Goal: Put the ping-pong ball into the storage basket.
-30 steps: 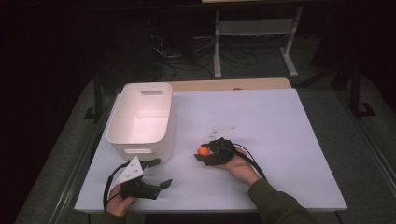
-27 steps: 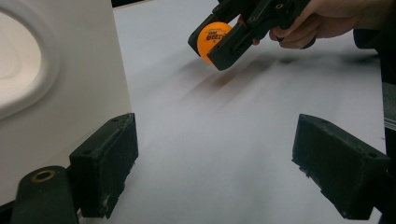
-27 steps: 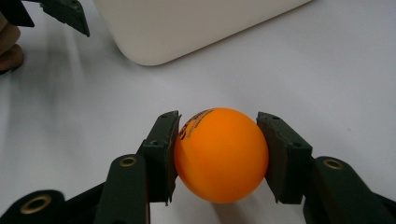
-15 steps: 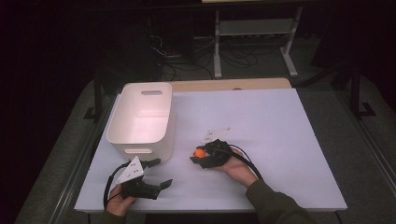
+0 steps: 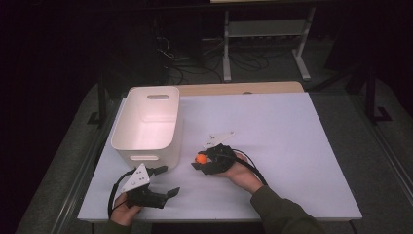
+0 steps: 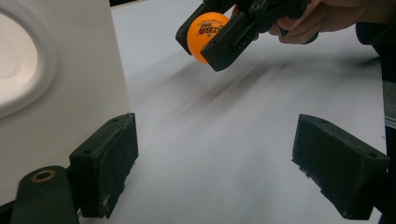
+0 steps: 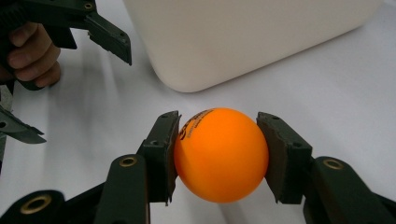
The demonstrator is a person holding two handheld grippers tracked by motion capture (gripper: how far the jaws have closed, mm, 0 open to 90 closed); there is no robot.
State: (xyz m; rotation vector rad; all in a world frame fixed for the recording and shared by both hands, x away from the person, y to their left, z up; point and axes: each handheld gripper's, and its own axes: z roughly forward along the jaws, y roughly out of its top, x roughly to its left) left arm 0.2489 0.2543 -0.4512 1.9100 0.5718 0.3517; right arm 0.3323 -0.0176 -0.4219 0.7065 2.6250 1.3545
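An orange ping-pong ball [image 7: 220,154] with black print sits clamped between the two black pads of my right gripper [image 7: 218,156], which is shut on it. In the high view that gripper [image 5: 200,161] hovers at the table's middle, just right of the white bin [image 5: 146,124], with the ball [image 5: 201,158] at its tip. The left gripper view shows the same ball [image 6: 203,30] held above the table. My left gripper [image 5: 165,181] rests near the front left edge, jaws wide open and nothing between them [image 6: 215,172].
The white bin stands open-topped at the left, its wall [image 6: 60,70] close beside the left gripper. The white tabletop [image 5: 292,141] stretches bare to the right. A grey three-cornered plate [image 5: 218,139] lies behind the right gripper.
My right gripper with the ball has shifted slightly left, toward the bin. The left gripper has stayed put.
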